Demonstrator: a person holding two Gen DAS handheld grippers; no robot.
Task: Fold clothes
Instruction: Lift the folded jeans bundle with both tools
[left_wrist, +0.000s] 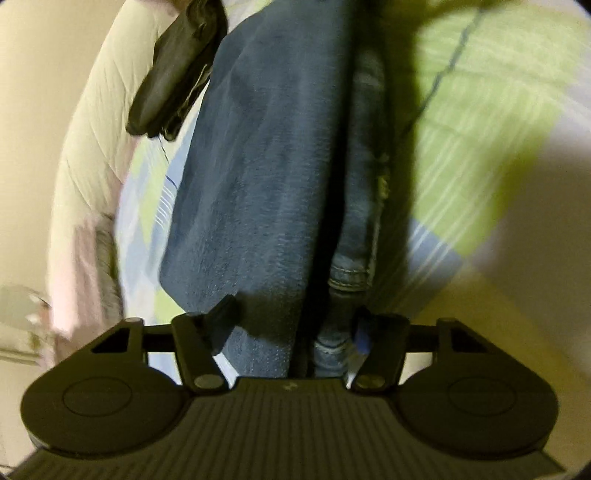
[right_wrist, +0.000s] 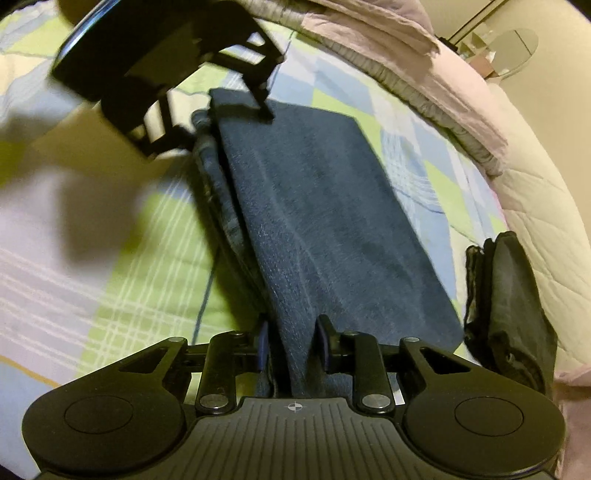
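Note:
Folded dark blue jeans (left_wrist: 266, 166) lie lengthwise on a plaid bedsheet (left_wrist: 480, 122), with a lighter denim hem (left_wrist: 347, 277) showing at one side. My left gripper (left_wrist: 295, 325) straddles one end of the stack. The cloth fills most of the gap, but a sliver of space shows beside one pad. In the right wrist view the jeans (right_wrist: 332, 206) stretch away to the left gripper (right_wrist: 225, 125) at their far end. My right gripper (right_wrist: 291, 341) is shut on a raised ridge of the denim at the near end.
A folded black garment (right_wrist: 509, 314) lies beside the jeans and also shows as the black garment (left_wrist: 177, 70) in the left view. Pink bedding (right_wrist: 388, 37) and a white quilted cover (right_wrist: 535, 206) line the bed's edge. A round glass table (right_wrist: 513, 48) stands beyond.

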